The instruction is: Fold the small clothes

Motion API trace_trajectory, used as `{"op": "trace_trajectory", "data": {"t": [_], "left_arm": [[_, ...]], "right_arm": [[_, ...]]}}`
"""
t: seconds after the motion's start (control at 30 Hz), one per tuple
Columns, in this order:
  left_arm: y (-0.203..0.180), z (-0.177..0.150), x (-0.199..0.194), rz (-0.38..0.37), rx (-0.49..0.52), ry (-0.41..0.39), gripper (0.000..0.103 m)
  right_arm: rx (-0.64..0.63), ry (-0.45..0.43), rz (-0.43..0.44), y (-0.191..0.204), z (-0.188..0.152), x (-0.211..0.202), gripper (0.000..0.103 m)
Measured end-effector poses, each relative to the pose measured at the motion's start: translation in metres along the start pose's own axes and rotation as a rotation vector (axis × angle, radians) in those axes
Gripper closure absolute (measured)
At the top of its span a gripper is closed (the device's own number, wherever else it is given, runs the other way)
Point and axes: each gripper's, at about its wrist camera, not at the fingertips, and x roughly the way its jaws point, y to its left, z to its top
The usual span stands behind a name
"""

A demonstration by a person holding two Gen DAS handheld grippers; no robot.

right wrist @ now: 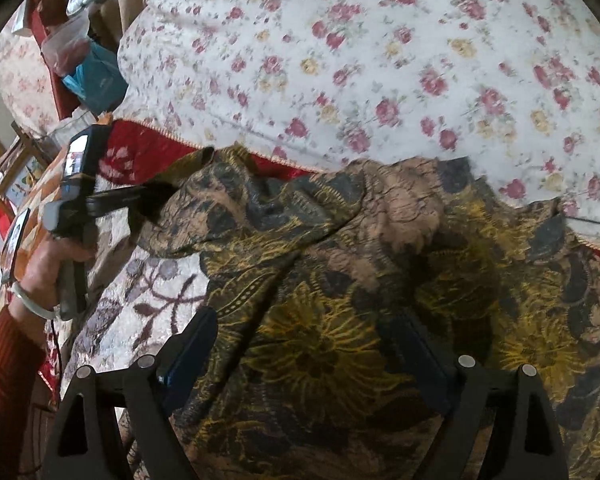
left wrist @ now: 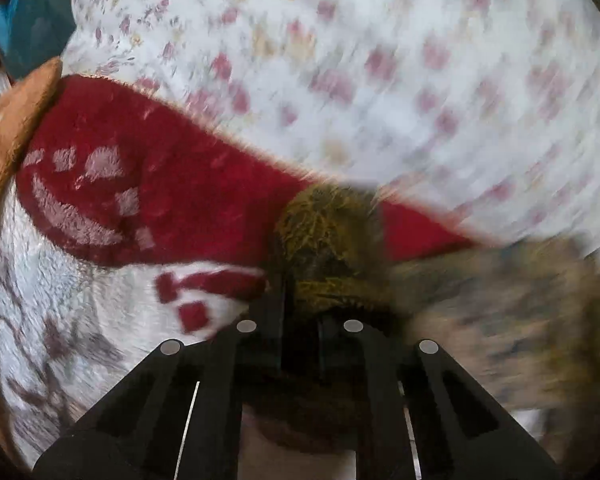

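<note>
A brown, yellow and dark patterned garment [right wrist: 340,264] lies rumpled on the bed, filling the lower half of the right wrist view. My left gripper [right wrist: 156,196] is shut on its far left corner and holds it lifted; in the left wrist view that gripper [left wrist: 300,280] pinches the cloth [left wrist: 328,232] between closed fingers. My right gripper [right wrist: 312,344] is open. Its fingers [right wrist: 196,344] straddle the near part of the garment, with cloth lying over the right one.
A white quilt with red flowers [right wrist: 380,60] covers the far side of the bed. A red and white fleece blanket [left wrist: 140,200] lies under the garment. A teal bag [right wrist: 96,76] and clutter sit far left. The left wrist view is motion-blurred.
</note>
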Motion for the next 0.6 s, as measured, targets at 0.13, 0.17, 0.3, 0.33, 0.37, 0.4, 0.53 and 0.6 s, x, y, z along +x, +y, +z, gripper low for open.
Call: {"op": "trace_trajectory", "data": {"t": [0.13,0.17,0.3,0.33,0.37,0.4,0.53,0.6], "left_arm": [[-0.022,0.016,-0.06,-0.199,-0.033,-0.088,0.096],[-0.033,0.019,-0.073,-0.257,-0.034,-0.1,0.096],[-0.093,0.024,-0.127,-0.52,-0.019,-0.139,0.096],[-0.113,0.023,-0.133,-0.576,-0.008,-0.135,0.096],[-0.131,0.022,-0.137,-0.62,0.005,-0.134,0.096],[-0.155,0.015,-0.14,-0.668,0.023,-0.128,0.096],[-0.224,-0.017,-0.12,-0.737,0.074,-0.054,0.096],[-0.256,-0.042,-0.092,-0.729,0.079,0.017,0.096]], "right_arm": [[0.031,-0.033,-0.024,-0.018,0.004,-0.017,0.015],[0.041,-0.042,-0.032,-0.022,0.005,-0.021,0.015],[0.1,-0.093,-0.062,-0.05,0.005,-0.048,0.015],[0.114,-0.103,-0.069,-0.056,0.005,-0.054,0.015],[0.133,-0.116,-0.078,-0.064,0.004,-0.062,0.015],[0.15,-0.125,-0.086,-0.072,0.002,-0.068,0.015],[0.227,-0.154,-0.126,-0.11,-0.011,-0.093,0.014],[0.266,-0.153,-0.159,-0.128,-0.02,-0.101,0.012]]}}
